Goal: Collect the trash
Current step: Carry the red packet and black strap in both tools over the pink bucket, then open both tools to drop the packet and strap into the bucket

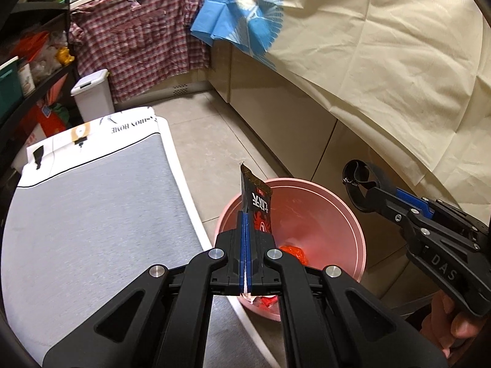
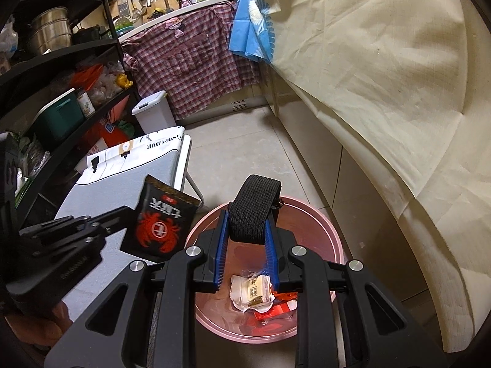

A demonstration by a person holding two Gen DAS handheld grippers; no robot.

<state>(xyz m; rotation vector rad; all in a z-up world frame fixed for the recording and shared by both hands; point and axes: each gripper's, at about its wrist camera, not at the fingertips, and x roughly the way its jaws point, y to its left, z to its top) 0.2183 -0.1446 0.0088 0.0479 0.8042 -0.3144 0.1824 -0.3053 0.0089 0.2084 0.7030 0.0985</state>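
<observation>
Both pieces of trash carried over the pink bin (image 2: 333, 245) on the floor. Left gripper (image 1: 245, 214) clamped flat on a black crab-print packet (image 1: 256, 205), long axis standing up from the jaws toward 12 o'clock, top edge free. Below it, bin mouth at 3 to 4 o'clock from the fingertips, near rim just under them (table edge (image 1: 196, 214) at 9 o'clock, so not yet squarely above the opening). Right gripper (image 2: 248, 239) pinched on a black elastic strap (image 2: 254, 208), loop arching up toward 12 o'clock, already centred over the bin, wrappers (image 2: 253, 291) lying directly beneath at 6 o'clock. Nearer to a clean drop: the right. Both tools tilted steeply downward; part of a hand (image 1: 454, 322) visible gripping the right handle.
</observation>
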